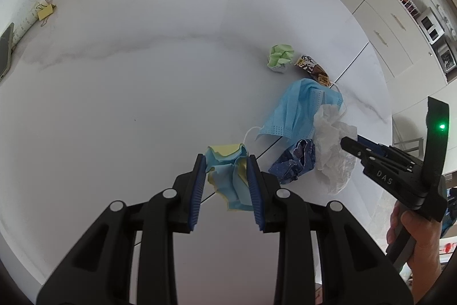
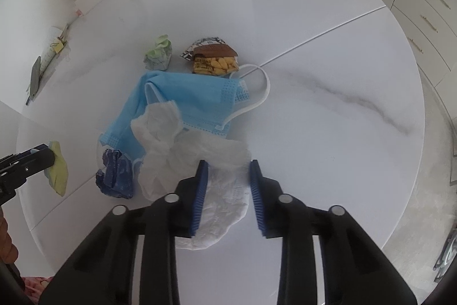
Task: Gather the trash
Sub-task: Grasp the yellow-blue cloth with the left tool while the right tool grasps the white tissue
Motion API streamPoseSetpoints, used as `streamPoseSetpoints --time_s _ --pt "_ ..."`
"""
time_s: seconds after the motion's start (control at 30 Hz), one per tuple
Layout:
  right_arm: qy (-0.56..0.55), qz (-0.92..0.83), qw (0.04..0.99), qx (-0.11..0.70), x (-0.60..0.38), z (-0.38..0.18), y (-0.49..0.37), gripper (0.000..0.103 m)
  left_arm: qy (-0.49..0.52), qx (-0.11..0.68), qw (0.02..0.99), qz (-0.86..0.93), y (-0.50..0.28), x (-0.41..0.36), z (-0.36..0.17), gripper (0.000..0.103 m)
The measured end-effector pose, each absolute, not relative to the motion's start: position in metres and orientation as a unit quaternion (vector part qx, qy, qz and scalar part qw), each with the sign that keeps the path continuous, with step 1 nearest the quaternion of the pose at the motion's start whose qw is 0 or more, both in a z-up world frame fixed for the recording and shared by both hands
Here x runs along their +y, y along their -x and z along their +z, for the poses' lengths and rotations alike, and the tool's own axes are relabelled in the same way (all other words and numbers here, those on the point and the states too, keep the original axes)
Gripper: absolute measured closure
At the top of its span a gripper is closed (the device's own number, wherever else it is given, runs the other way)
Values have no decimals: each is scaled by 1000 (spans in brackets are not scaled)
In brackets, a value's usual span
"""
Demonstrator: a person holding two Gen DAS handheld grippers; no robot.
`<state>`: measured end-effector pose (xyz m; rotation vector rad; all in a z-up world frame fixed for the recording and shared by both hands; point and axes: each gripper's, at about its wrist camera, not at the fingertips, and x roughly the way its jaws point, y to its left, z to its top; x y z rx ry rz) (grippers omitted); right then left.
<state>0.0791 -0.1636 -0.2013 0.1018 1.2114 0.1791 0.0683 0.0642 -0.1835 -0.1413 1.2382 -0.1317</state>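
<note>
A: Left side of the scene? Why is the paper raised?
B: The left gripper (image 1: 227, 179) pinches a crumpled blue-and-yellow paper (image 1: 228, 176), held clear of the marble table (image 1: 128, 76), probably to carry it off.
A: And to the right?
B: The right gripper (image 2: 227, 190), angled steeply down, brackets a white plastic glove (image 2: 200, 162) overlapping the blue face mask (image 2: 185, 99); whether the pads press on it cannot be told.

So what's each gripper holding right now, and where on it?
Left gripper pinches the crumpled blue-and-yellow paper across its middle. Right gripper straddles the white tissue at its near end; firm grip unclear.
</note>
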Motion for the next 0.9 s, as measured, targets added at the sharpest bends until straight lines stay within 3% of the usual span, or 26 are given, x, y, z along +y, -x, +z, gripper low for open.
streamPoseSetpoints --time_s 0.1,0.27,0.37,0.63,0.7,0.73,0.77,0.8,0.9 --pt "-49 85 818 567 -163 -198 -78 87 65 580 810 -63 -67 65 -184 74" --pt "-51 86 826 554 -165 -184 -67 87 57 574 814 -71 -63 57 -178 74" --pt "-56 88 832 545 -171 -173 -57 92 48 569 817 -80 -59 50 -173 74" --pt "-79 90 835 538 -181 -169 -51 91 38 561 821 -95 -44 40 -164 74" --pt "-88 94 834 537 -179 -168 -53 80 36 561 821 -97 -40 39 -164 74" --pt "-89 105 831 539 -174 -168 -54 71 35 561 821 -99 -39 40 -164 74" --pt "-89 112 830 539 -172 -167 -52 54 36 561 821 -100 -38 41 -163 73" --pt "-84 122 831 536 -165 -166 -52 46 36 561 821 -102 -36 41 -163 74" --pt "-60 139 827 541 -143 -169 -54 45 31 557 823 -106 -34 44 -162 73"
